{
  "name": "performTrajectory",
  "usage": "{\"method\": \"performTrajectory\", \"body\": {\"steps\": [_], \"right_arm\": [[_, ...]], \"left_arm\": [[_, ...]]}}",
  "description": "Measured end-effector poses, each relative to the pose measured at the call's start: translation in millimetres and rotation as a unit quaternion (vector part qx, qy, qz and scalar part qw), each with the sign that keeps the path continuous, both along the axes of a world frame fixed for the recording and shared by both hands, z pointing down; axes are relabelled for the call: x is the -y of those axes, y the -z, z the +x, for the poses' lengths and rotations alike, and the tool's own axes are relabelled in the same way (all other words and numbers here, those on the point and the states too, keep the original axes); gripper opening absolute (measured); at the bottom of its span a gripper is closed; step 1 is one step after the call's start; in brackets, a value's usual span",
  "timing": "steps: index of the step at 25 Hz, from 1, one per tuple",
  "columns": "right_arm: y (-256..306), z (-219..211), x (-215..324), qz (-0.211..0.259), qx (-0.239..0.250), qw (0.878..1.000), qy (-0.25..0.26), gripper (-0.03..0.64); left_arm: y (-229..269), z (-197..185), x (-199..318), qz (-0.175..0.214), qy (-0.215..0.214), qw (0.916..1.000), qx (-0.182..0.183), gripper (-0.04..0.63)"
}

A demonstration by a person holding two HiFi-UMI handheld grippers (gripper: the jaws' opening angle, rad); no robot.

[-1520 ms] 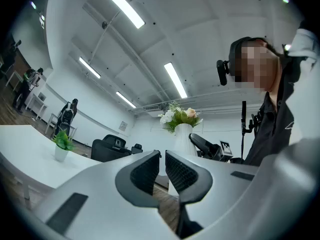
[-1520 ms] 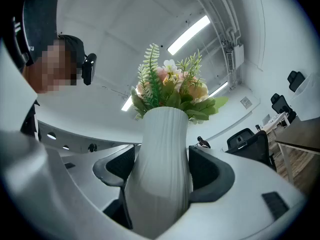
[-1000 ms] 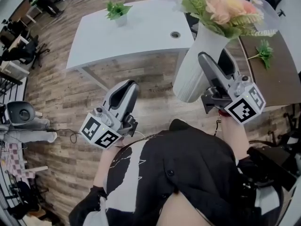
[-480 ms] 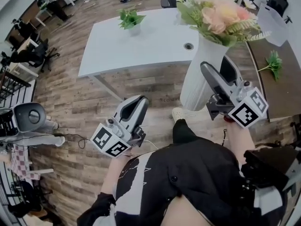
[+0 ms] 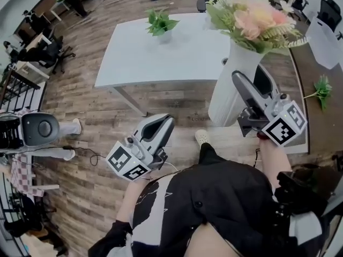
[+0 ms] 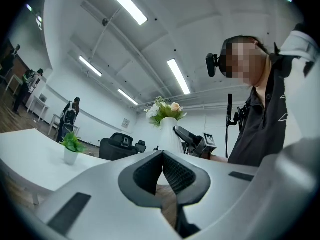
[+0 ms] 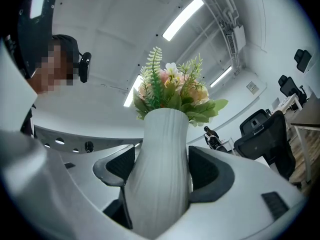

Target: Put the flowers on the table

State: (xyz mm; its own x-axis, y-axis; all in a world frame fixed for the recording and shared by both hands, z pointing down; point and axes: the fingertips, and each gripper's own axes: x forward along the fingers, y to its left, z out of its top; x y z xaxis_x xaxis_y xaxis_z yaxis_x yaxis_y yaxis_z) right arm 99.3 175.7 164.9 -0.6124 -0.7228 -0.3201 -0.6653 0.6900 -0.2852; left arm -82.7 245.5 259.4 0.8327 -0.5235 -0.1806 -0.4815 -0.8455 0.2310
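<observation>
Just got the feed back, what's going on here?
A person holds a gripper in each hand. The right gripper has its fingers shut on a white vase of flowers, held up in the air and not yet set down. The left gripper is shut and empty, held low. The white table ahead carries a small potted plant.

no readable text, labels or numbers anywhere

Wood-plank floor (image 5: 102,116) lies under you. A white table (image 5: 177,58) stands at twelve o'clock, a brown desk (image 5: 313,68) at three, black office chairs (image 5: 49,50) at ten. Strip lights (image 6: 126,4) run across the white ceiling (image 6: 190,24) above you.
</observation>
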Motion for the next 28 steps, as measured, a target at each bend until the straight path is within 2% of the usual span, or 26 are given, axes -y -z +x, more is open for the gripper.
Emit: {"method": "performTrajectory", "body": {"steps": [6, 12, 18, 24, 28], "right_arm": [[5, -9, 53, 0.007, 0.011, 1.000, 0.024, 0.341], [16, -8, 110, 0.033, 0.005, 0.999, 0.032, 0.341], [32, -11, 165, 0.042, -0.003, 0.998, 0.036, 0.341], [30, -2, 223, 0.038, 0.002, 0.999, 0.036, 0.341], [29, -1, 256, 0.038, 0.000, 0.998, 0.043, 0.341]], "left_arm": [[10, -8, 39, 0.014, 0.025, 0.9995, 0.012, 0.014], [15, -11, 100, 0.018, 0.048, 0.9987, 0.002, 0.014], [36, -11, 154, 0.033, 0.053, 0.9980, 0.005, 0.014], [36, 0, 201, 0.035, 0.030, 0.9989, 0.001, 0.012], [30, -1, 229, 0.027, 0.048, 0.9985, 0.001, 0.014]]}}
